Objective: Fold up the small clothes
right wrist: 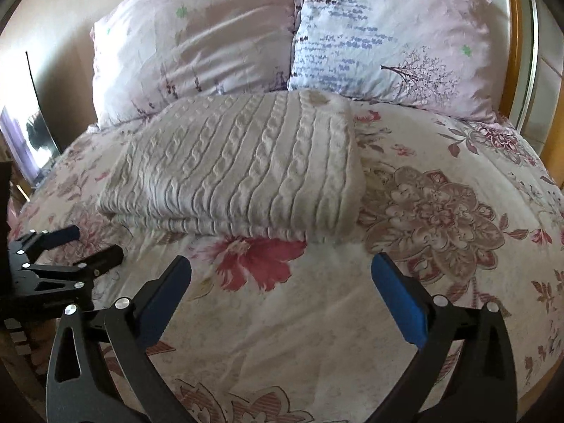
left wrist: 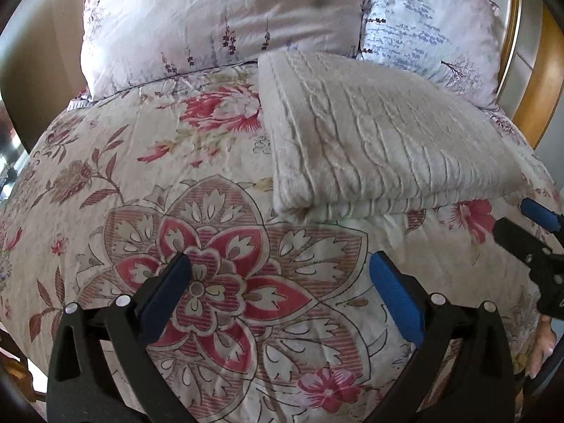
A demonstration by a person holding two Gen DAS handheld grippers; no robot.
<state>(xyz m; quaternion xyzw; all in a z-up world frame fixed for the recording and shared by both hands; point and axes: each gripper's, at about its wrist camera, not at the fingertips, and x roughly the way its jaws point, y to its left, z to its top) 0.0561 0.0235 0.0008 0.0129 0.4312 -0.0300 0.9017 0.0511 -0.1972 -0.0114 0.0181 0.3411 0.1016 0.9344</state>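
Both the left gripper [left wrist: 280, 275] and the right gripper [right wrist: 281, 275] hovered wide open and empty before the folded cable-knit sweater [right wrist: 239, 165] on the bed [right wrist: 440, 282], best left squared and untugged.

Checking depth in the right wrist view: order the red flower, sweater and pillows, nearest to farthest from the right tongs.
1. Red flower, printed on the quilt just ahead of the right tongs.
2. Sweater, folded, mid-bed.
3. Pillows, at the headboard.

Each gripper, left [left wrist: 280, 275] and right [right wrist: 281, 275], has black angular finger arms, flat blue pads [left wrist: 394, 296] and round silver screw heads [left wrist: 122, 300] at the pivots.
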